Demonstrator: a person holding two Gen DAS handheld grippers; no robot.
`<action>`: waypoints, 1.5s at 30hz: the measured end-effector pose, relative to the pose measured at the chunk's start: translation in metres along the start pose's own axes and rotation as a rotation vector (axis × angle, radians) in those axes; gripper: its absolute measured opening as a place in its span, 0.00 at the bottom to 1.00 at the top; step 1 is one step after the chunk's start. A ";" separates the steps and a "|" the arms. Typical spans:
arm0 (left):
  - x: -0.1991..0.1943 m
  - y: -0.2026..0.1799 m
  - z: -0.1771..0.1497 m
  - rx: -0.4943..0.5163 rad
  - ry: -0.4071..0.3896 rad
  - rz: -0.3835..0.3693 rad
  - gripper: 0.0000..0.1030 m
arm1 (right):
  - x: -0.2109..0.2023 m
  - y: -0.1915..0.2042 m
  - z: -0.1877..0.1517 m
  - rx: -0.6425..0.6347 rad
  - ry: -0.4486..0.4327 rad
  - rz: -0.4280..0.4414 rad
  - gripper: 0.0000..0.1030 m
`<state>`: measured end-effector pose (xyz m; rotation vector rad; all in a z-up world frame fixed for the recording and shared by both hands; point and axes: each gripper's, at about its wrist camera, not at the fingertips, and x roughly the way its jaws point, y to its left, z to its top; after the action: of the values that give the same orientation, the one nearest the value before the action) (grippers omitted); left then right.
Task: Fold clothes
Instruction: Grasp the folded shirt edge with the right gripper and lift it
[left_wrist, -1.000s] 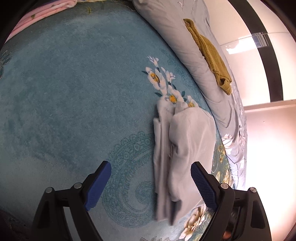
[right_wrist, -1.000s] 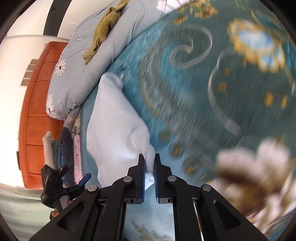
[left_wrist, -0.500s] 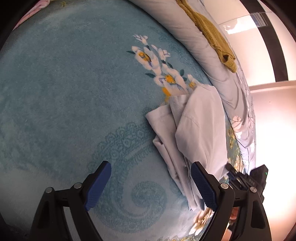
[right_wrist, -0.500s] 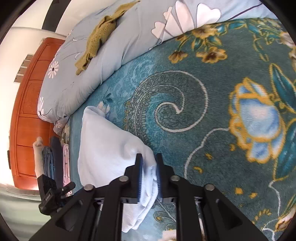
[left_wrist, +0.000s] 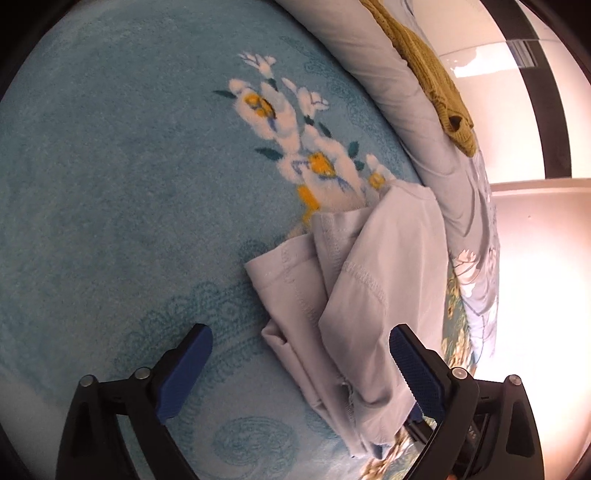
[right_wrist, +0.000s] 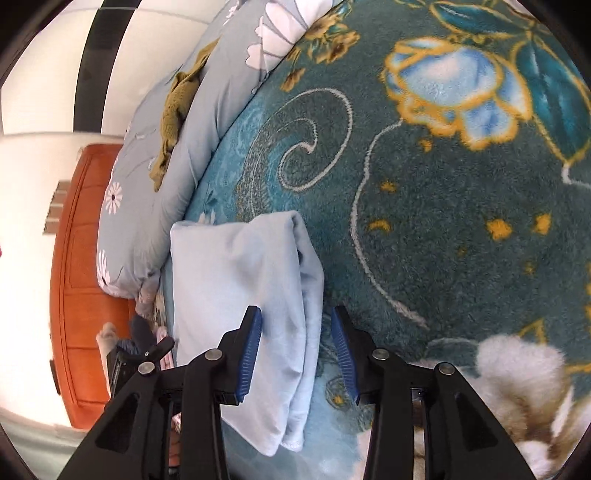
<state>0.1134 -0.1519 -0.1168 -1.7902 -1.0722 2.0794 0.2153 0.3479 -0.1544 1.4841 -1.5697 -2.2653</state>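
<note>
Release stage of the fold, by my reading: the pale blue garment (right_wrist: 240, 295) lies folded into a narrow stack on the teal floral blanket (left_wrist: 110, 184) of the bed, close beside the grey-blue quilt (right_wrist: 155, 206) that runs along the blanket's edge. Right gripper (right_wrist: 295, 350) has its jaws opening; the garment's near edge lies between them, but the blue pads look clear of the cloth on both sides, so nothing is gripped. Left gripper (left_wrist: 299, 373) stands with jaws wide apart and empty, low over the blanket; the stack's hemmed end lies between and ahead of its fingers, nearer the right-hand pad, whether touching it I cannot tell. In the left wrist view the layers splay: two stitched hems fan out and the top flap sits askew. Judgement: this piece is nearly done but untidy. Next move likely calls for the right gripper to back off without dragging the top layer, then a squaring of the fanned edges, or a pass on to another piece. An olive knitted garment (left_wrist: 436, 81) lies rumpled on the quilt, apparently unfolded, a likely next candidate. Containers: none seen in either view; no basket, box or drawer holding anything.
</note>
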 end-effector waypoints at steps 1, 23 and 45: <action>0.000 -0.001 0.001 0.002 -0.006 -0.008 0.95 | 0.001 0.000 -0.001 0.015 -0.025 0.010 0.39; 0.009 -0.008 -0.009 -0.068 -0.022 -0.107 0.24 | 0.015 0.007 0.005 0.115 -0.085 0.097 0.32; -0.099 0.039 -0.098 -0.133 -0.188 0.079 0.12 | 0.050 0.127 0.007 -0.381 0.261 0.121 0.10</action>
<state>0.2401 -0.1986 -0.0648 -1.7491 -1.2342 2.3122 0.1237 0.2658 -0.0948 1.4594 -1.0566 -2.0542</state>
